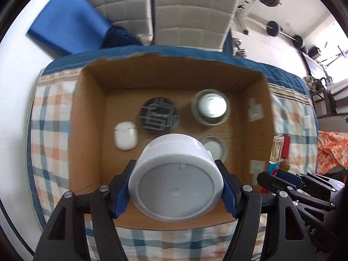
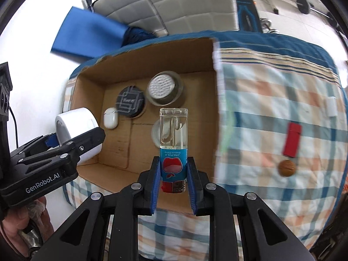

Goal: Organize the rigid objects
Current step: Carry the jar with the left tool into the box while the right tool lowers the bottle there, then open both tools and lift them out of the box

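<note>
My left gripper (image 1: pixel 175 192) is shut on a white round jar (image 1: pixel 174 180) and holds it above the near edge of an open cardboard box (image 1: pixel 87 117). It also shows at the left of the right wrist view (image 2: pixel 71 143). My right gripper (image 2: pixel 173 182) is shut on a clear lighter with a blue label (image 2: pixel 173 143), held upright over the box's near edge (image 2: pixel 121 174). In the box lie a white earbud case (image 1: pixel 125 136), a black round disc (image 1: pixel 159 115), a glass jar with a shiny lid (image 1: pixel 211 106) and a small white-lidded jar (image 1: pixel 214 148).
The box sits on a checked cloth (image 2: pixel 271 113) over a bed. On the cloth to the right lie a red rectangular object (image 2: pixel 292 139), a walnut (image 2: pixel 287 168) and a small white piece (image 2: pixel 331 107). A blue sheet (image 2: pixel 87 34) and padded headboard (image 1: pixel 174 10) lie beyond.
</note>
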